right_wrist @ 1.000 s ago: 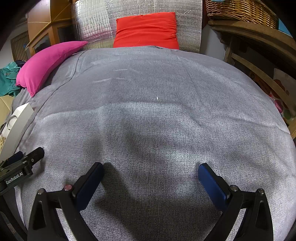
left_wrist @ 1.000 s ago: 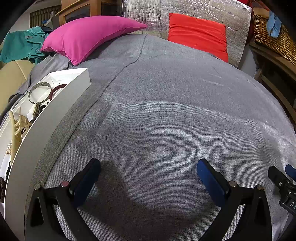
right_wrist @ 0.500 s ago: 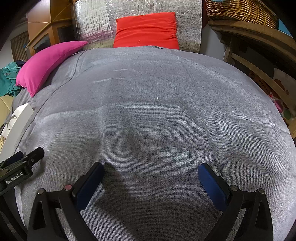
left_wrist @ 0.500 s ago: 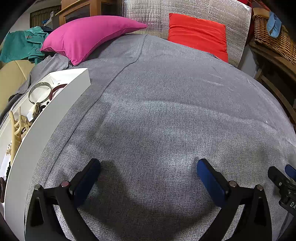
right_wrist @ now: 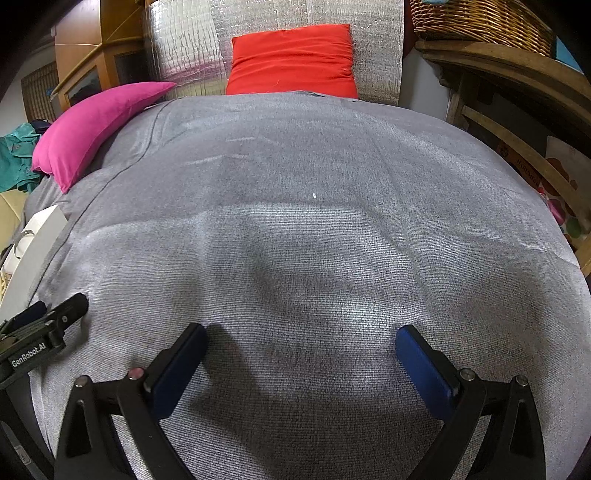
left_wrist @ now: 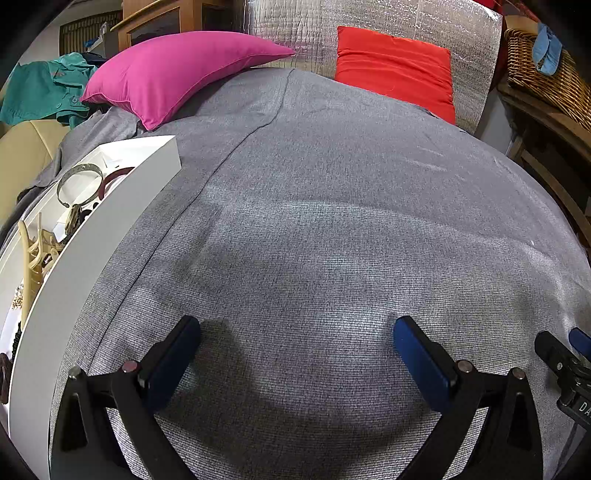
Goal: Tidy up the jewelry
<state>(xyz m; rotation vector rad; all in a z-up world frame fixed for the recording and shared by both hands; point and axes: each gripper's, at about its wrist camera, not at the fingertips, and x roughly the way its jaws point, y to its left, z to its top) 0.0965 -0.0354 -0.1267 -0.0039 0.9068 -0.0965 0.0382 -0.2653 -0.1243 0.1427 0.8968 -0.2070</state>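
A white jewelry box (left_wrist: 92, 236) lies at the left on the grey bed cover (left_wrist: 332, 221). It holds a silver bangle (left_wrist: 79, 182), a dark red bangle (left_wrist: 116, 176), a beige hair claw (left_wrist: 31, 254) and small pieces. My left gripper (left_wrist: 297, 345) is open and empty, low over the cover to the right of the box. My right gripper (right_wrist: 301, 349) is open and empty over bare cover. The box edge also shows in the right wrist view (right_wrist: 35, 251). Each gripper sees the other's body at its side.
A pink pillow (left_wrist: 177, 70) and a red pillow (left_wrist: 395, 70) lie at the far end against a silver quilted panel (right_wrist: 192, 44). A wicker basket (right_wrist: 480, 18) sits on wooden furniture at the right. Teal clothing (left_wrist: 44, 88) lies at the far left.
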